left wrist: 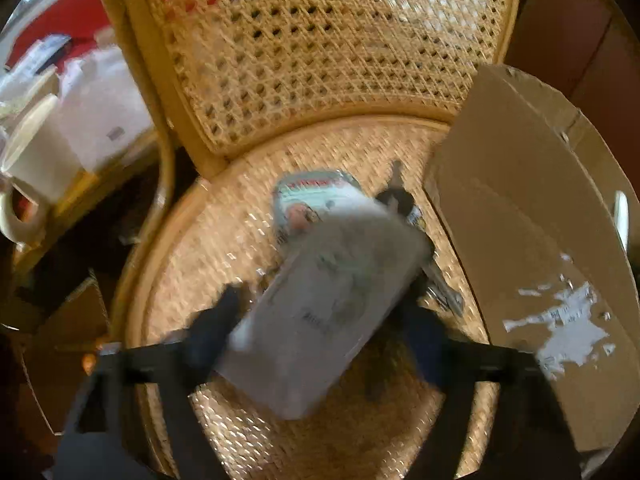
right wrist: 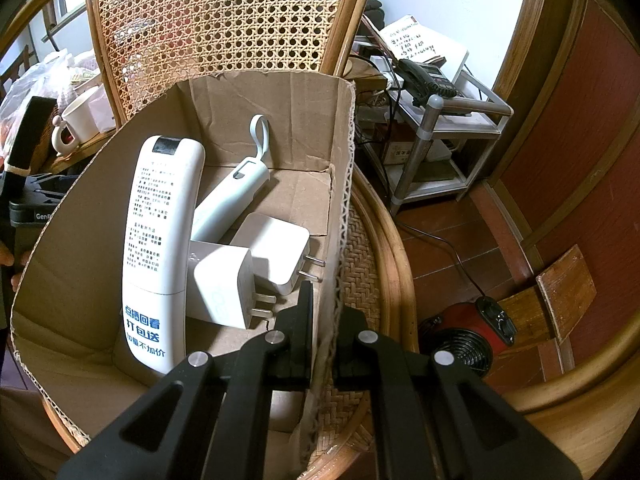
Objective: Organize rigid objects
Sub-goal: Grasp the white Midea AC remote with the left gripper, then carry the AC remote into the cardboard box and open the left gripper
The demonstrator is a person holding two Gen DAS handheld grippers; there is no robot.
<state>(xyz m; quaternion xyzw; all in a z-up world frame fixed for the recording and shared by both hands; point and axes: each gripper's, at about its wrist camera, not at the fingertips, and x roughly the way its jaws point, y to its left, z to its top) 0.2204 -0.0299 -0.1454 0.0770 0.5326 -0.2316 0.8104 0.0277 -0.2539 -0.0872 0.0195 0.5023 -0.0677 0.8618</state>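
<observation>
Over the cane chair seat (left wrist: 208, 248), I am holding the left gripper (left wrist: 320, 316) angled down, its jaws pinching a blurred flat white box (left wrist: 324, 308) crosswise above a packet (left wrist: 312, 200) lying on the weave. Further right, I am keeping the right gripper (right wrist: 324, 332) pointed down, jaws clamping the cardboard box (right wrist: 344, 184) by its right wall. Inside are lying a white remote (right wrist: 160, 240), a pale blue device (right wrist: 232, 196) and two chargers (right wrist: 224, 288).

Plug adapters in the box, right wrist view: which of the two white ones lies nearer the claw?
The front plug adapter, with flat prongs and a faint logo. The rear plug adapter sits behind it with thin round-looking prongs.
</observation>
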